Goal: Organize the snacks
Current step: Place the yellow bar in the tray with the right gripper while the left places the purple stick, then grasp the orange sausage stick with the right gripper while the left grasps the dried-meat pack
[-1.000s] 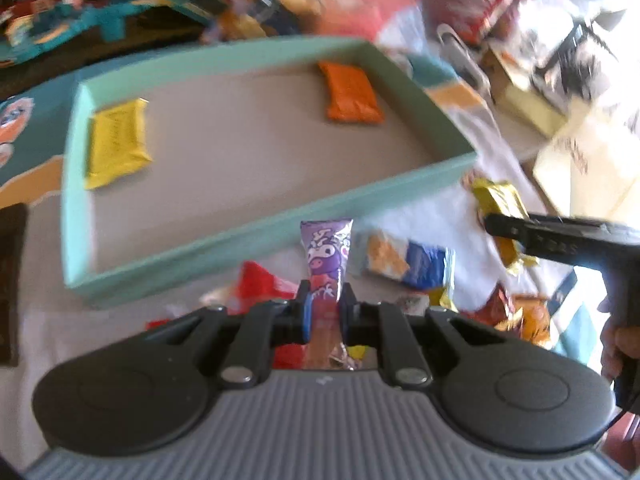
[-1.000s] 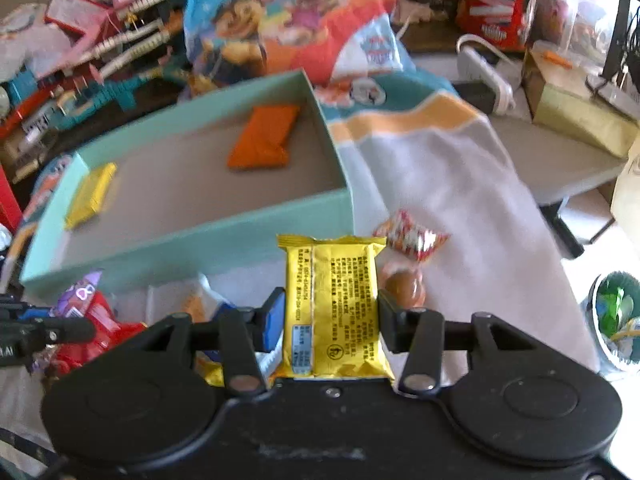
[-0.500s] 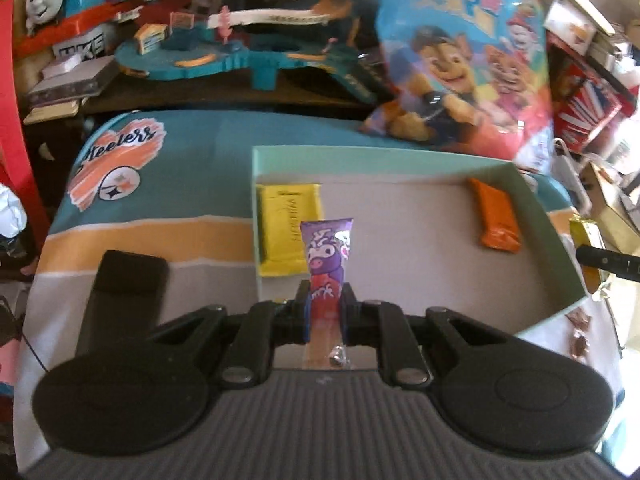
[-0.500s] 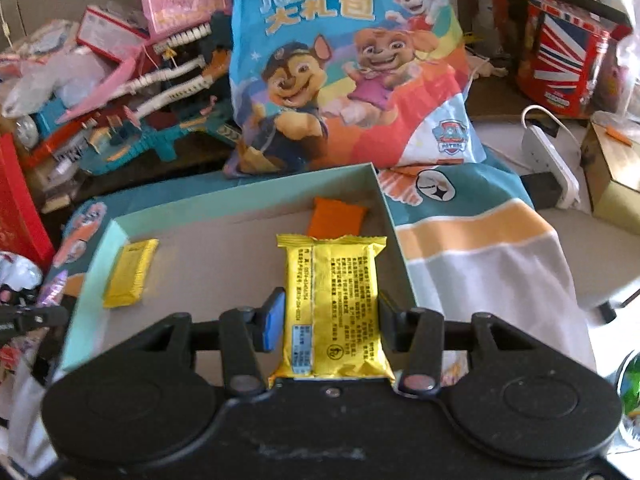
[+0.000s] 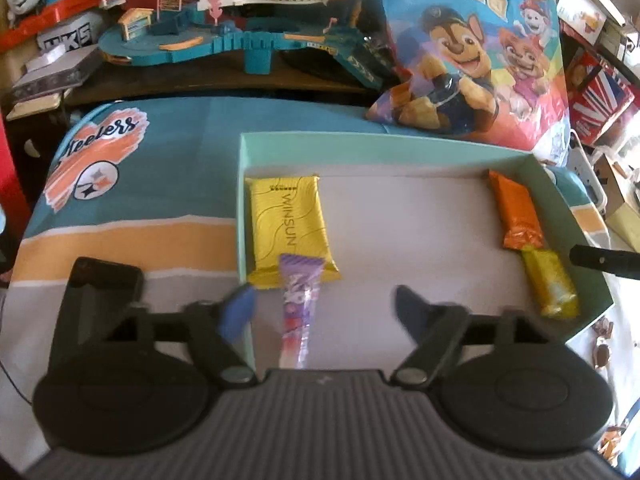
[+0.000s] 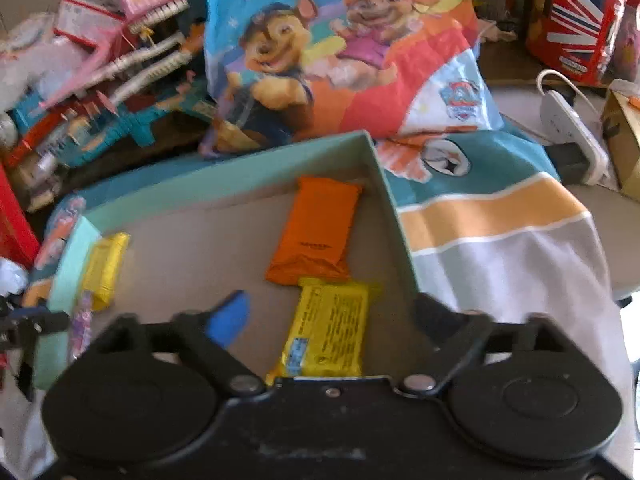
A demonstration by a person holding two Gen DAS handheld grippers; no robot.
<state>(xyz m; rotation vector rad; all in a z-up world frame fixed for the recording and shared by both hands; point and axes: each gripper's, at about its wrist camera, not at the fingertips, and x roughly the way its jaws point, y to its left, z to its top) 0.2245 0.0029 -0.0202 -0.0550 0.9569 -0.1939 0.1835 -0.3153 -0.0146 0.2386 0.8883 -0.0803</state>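
Both tools' jaws are opening over the teal box [image 5: 568, 216], purple packet [image 5: 298, 304] and yellow packet [image 6: 328, 336] unclamped.

Mint-green box [image 5: 400, 140] showing a grey floor, plain orange packet [image 5: 516, 216] glowing near its right wall, yellow wrapper [image 5: 288, 224] wearing wavy lines, blurred purple, seemingly cartoon-printed sachet [image 5: 300, 300], teal-orange-grey striped cloth [image 5: 120, 232] lying underneath.

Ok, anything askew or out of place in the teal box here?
Slightly. The purple candy stick lies with its top over the yellow WINSUN packet rather than flat on the teal box floor. Otherwise nothing stands out.
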